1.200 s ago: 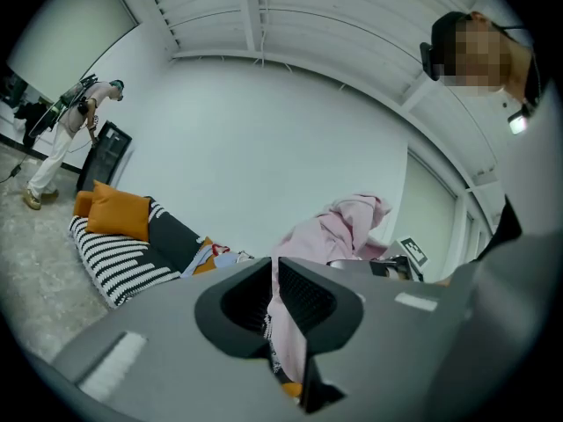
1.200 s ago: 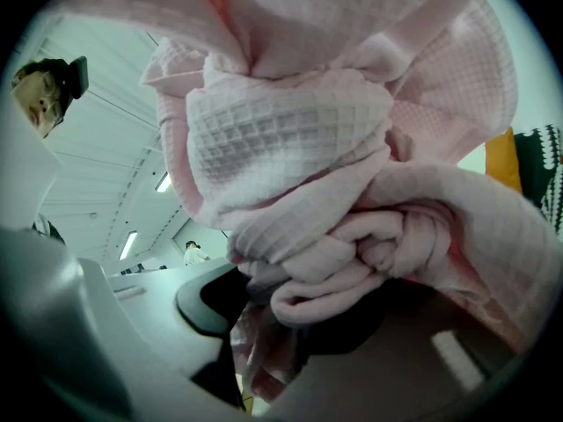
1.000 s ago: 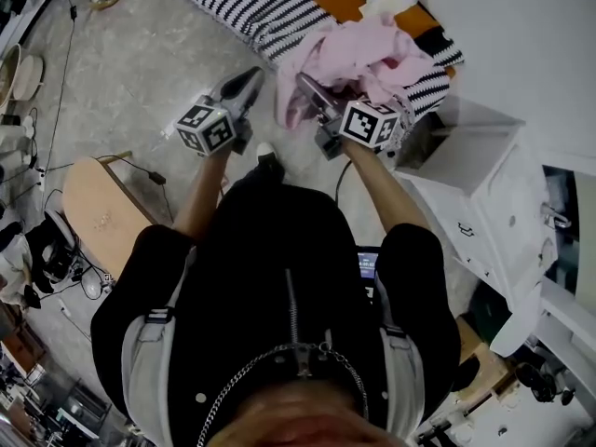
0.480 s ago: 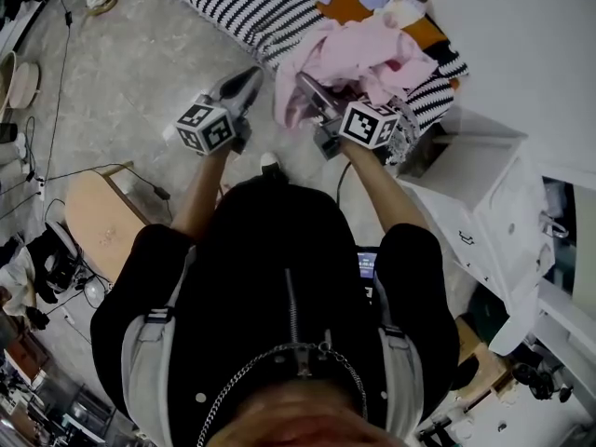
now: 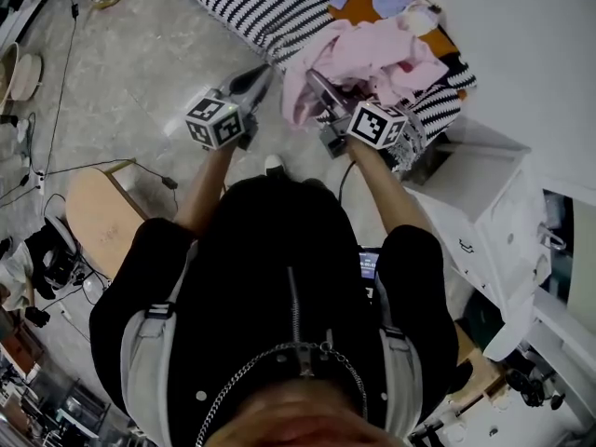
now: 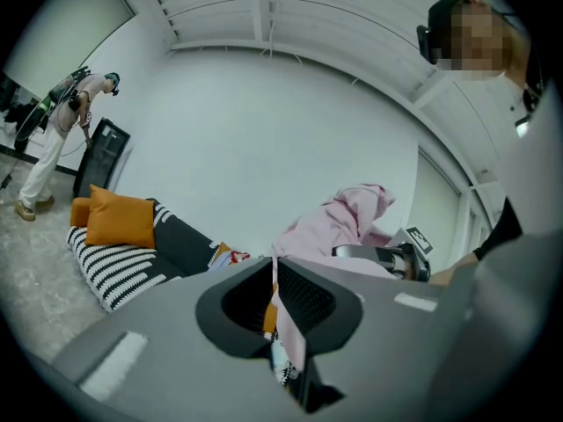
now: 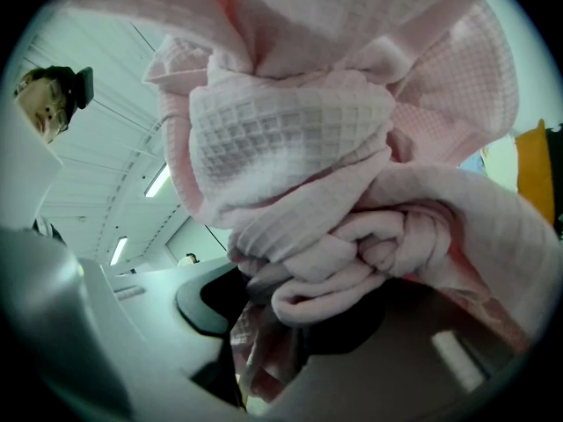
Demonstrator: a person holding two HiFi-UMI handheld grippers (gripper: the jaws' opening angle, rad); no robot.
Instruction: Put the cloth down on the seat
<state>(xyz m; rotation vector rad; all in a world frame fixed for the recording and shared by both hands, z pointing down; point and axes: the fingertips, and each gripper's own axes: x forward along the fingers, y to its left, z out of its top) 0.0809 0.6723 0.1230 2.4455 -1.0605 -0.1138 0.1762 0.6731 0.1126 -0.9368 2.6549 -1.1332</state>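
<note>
Near the striped seat (image 5: 237,3), right fingers (image 5: 321,89) pinch a bunched pink waffle-weave cloth (image 5: 368,54); left fingers (image 5: 244,84) pressed together.

no readable text, possibly too blurred

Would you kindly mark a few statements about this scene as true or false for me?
1. The right gripper has its jaws closed on the pink cloth. True.
2. The left gripper grips the cloth too. False: it is apart from the cloth and holds nothing.
3. The seat is black-and-white striped. True.
4. The orange pillow lies on the floor. False: it rests on the striped seat.
</note>
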